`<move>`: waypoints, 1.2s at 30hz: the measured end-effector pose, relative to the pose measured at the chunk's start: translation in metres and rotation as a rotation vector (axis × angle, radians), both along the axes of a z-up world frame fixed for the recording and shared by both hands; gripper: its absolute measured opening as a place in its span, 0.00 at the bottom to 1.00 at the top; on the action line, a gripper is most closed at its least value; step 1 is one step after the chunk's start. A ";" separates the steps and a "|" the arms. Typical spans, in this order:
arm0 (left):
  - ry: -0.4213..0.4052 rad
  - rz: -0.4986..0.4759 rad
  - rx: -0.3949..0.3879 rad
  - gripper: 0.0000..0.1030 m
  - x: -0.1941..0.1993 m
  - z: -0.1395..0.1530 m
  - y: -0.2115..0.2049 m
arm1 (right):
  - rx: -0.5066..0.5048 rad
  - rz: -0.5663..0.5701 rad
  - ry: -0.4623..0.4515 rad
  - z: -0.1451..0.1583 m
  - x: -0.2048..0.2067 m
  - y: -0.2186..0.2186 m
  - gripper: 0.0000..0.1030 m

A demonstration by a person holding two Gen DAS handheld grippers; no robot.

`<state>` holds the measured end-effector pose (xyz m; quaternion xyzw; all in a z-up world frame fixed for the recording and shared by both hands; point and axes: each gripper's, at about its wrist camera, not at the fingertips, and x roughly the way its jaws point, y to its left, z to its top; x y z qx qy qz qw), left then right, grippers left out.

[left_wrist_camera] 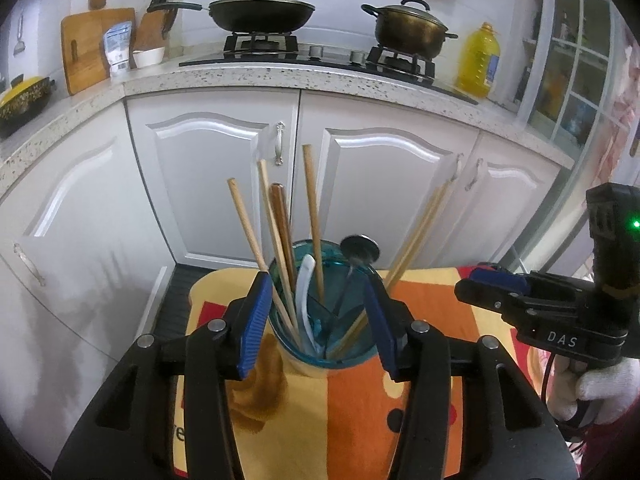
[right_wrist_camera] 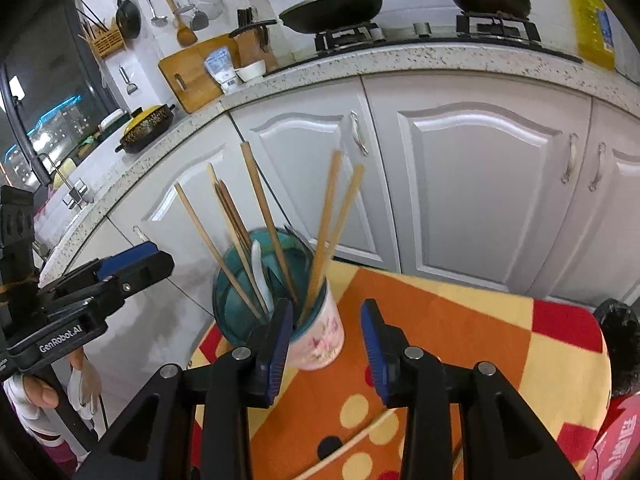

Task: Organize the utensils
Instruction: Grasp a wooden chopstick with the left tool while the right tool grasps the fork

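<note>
Left gripper (left_wrist_camera: 320,320) fingers apart, straddling the teal utensil holder (left_wrist_camera: 352,320) without clamping. Right gripper (right_wrist_camera: 326,344) fingers apart, empty, just beside the holder. One chopstick (right_wrist_camera: 344,450) lying loose on the patterned tabletop (right_wrist_camera: 460,328), probably the last. Already standing inside: wooden chopsticks (left_wrist_camera: 312,216), white spoon (left_wrist_camera: 304,300), metal ladle (left_wrist_camera: 360,250). Nearly done. Beyond, white cabinets (left_wrist_camera: 224,184).
</note>
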<state>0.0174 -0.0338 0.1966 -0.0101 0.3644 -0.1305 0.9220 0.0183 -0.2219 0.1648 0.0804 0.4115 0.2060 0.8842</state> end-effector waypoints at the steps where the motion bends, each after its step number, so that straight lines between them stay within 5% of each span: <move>1: 0.001 -0.003 0.001 0.46 -0.001 -0.001 -0.001 | -0.003 -0.004 0.005 -0.002 -0.002 -0.002 0.34; 15: 0.041 -0.066 0.017 0.46 -0.017 -0.018 -0.026 | -0.030 -0.082 0.106 -0.040 -0.024 -0.048 0.38; 30: 0.201 -0.201 -0.014 0.55 -0.026 -0.079 -0.071 | -0.042 -0.213 0.315 -0.134 -0.032 -0.114 0.38; 36: 0.259 -0.249 0.013 0.55 -0.021 -0.105 -0.098 | -0.101 -0.184 0.326 -0.152 -0.027 -0.108 0.21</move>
